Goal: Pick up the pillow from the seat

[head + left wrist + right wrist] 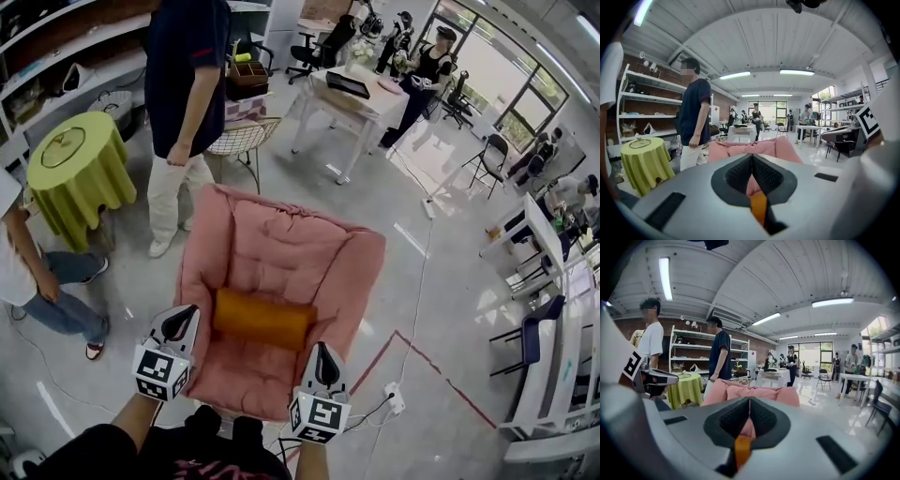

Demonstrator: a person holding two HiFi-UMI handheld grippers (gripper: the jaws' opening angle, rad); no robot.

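Both my claws are pressed together, nothing in them. Left claw (178,325) and right claw (323,361) sit just beside either end of the orange pillow (262,319). It lies flat on the pink chair (281,244) seat, long axis running left to right. The gripper views only catch an orange sliver under the tips, while the head view shows the whole thing. A green-clothed bench (75,169) sits well behind.
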